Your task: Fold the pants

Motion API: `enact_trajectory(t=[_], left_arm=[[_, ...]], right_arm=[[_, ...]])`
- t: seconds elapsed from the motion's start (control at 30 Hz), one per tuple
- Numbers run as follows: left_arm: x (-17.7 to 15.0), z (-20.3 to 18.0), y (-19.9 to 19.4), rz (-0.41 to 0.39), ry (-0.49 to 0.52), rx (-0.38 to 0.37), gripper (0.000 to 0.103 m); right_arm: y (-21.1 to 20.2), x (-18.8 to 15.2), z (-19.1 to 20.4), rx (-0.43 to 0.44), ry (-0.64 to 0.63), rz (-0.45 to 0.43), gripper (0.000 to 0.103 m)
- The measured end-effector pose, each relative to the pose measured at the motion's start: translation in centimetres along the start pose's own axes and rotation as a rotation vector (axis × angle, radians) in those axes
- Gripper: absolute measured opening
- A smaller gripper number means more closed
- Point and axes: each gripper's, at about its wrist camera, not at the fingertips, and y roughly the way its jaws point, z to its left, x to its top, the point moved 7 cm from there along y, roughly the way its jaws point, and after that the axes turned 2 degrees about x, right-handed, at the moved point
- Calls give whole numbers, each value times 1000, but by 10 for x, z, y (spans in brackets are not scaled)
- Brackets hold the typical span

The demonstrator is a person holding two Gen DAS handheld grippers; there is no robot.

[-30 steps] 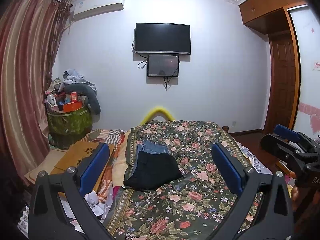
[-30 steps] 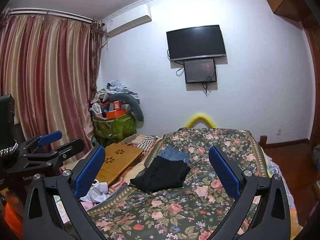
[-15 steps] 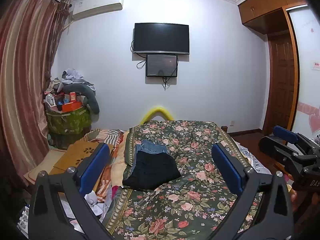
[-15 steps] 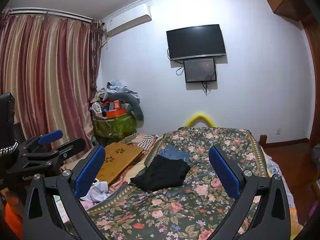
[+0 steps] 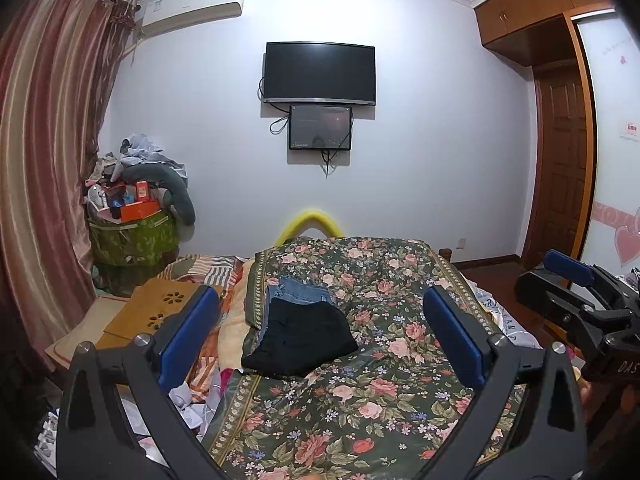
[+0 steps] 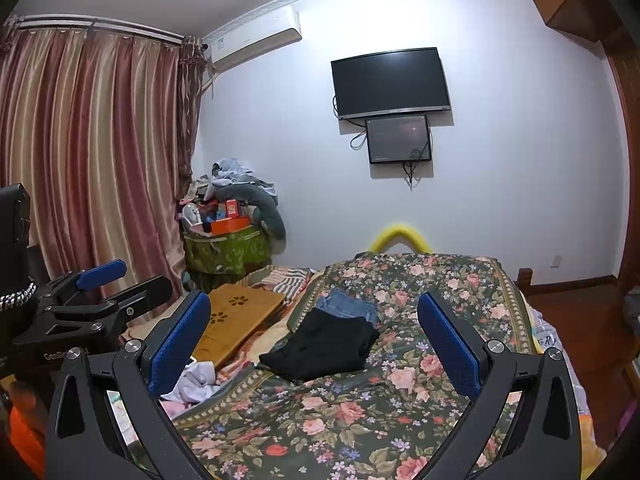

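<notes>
Left gripper (image 5: 320, 336): 2 blue-padded jaws spread wide, holding nothing, raised above the bed. Right gripper (image 6: 314, 338): jaws likewise spread wide and empty. Black pants (image 5: 302, 338) lie folded on the floral bedspread (image 5: 380, 400), toward its left side, well ahead of both grippers. Their far edge overlaps folded blue jeans (image 5: 298, 290). A wooden lap desk (image 5: 156, 310) lies left of the bedspread.
</notes>
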Motion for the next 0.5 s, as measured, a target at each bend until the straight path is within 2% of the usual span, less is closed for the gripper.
enact_trajectory(t=[0.5], left_arm=[[-5,0,1,10,4,-9,103]], right_arm=[[1,-1,-2,-8,1,5,103]])
